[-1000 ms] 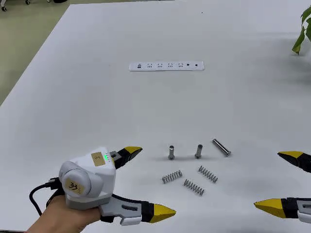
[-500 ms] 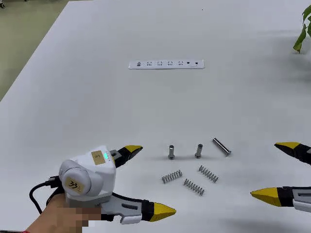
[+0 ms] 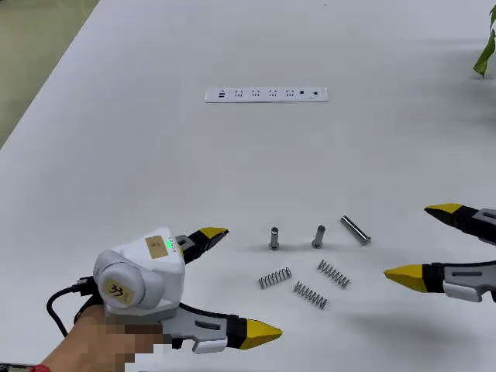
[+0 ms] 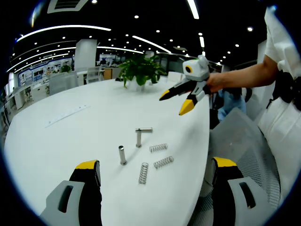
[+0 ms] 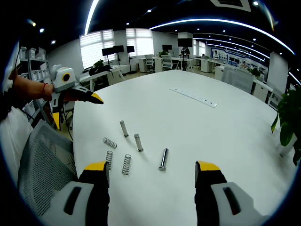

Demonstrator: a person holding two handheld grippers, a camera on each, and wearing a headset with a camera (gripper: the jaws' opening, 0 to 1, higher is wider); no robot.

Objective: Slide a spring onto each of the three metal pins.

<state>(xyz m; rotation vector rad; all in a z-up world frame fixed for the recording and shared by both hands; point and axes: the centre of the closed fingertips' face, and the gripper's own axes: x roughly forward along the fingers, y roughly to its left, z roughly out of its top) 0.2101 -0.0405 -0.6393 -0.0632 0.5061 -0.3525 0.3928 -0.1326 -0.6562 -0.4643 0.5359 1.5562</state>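
Metal cylindrical pins point(image 3: 318, 236) beside coiled springs point(image 3: 309, 294)

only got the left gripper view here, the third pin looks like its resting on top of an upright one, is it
observer: no, the head view shows the silver metal pin lying flat on the white table, apart from the nearest upright silver metal pin, on the side toward the right gripper
operator: whats that thin white strip far off
observer: a flat white power strip with a row of sockets
operator: anything trailing behind me
observer: a black cable runs from the rear of the left gripper
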